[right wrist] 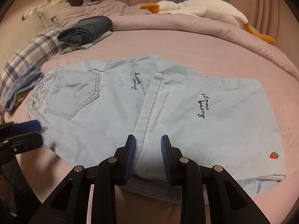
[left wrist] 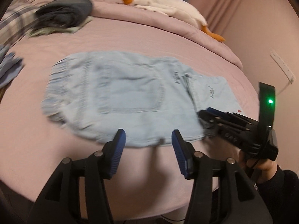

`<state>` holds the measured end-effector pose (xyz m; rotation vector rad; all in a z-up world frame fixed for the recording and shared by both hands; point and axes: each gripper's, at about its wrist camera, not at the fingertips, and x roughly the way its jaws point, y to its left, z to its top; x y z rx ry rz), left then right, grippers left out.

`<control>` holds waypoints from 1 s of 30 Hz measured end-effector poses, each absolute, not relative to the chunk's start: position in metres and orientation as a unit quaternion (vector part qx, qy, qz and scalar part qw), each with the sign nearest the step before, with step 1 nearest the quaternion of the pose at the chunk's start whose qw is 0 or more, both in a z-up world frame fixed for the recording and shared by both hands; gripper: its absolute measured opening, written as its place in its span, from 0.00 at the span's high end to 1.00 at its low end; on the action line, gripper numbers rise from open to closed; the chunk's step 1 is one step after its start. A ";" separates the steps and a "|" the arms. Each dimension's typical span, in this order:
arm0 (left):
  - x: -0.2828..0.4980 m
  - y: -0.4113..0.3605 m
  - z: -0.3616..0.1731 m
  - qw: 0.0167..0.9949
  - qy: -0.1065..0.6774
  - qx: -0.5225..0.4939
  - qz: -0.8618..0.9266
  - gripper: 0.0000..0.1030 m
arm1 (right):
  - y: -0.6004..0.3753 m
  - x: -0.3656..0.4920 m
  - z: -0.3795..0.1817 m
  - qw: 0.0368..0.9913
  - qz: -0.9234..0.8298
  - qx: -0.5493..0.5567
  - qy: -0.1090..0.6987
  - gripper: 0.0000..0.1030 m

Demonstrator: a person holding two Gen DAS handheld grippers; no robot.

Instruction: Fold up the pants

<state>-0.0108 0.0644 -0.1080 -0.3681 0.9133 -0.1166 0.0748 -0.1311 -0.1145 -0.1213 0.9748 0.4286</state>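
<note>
Pale blue denim pants [right wrist: 115, 102] lie folded across the centre of a pink-sheeted bed [right wrist: 168, 43], a back pocket at left, embroidered script on both layers and a small strawberry patch [right wrist: 274, 155] at lower right. Left gripper [left wrist: 148, 138], lower centre of the left wrist view, has its jaws apart with nothing between them, just beside the near edge of the pants. Right gripper [right wrist: 148, 143], lower centre of the right wrist view, has its jaws partly apart, straddling the near edge of the pants beside a hem seam; whether the pads press the cloth cannot be told. Dark folded clothes [right wrist: 87, 29] sit at upper left; a plush goose [right wrist: 196, 9] lies along the upper right.
</note>
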 end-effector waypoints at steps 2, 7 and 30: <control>-0.017 0.077 -0.113 0.873 0.444 -0.196 -0.040 0.39 | -0.133 0.073 -0.111 0.861 0.202 -0.053 0.463 0.73; -0.027 0.104 -0.130 0.847 0.462 -0.261 -0.008 0.30 | -0.129 0.065 -0.110 0.867 0.198 -0.047 0.455 0.73; -0.046 0.152 -0.144 0.795 0.418 -0.440 -0.017 0.28 | -0.102 0.068 -0.088 0.870 0.231 -0.051 0.432 0.72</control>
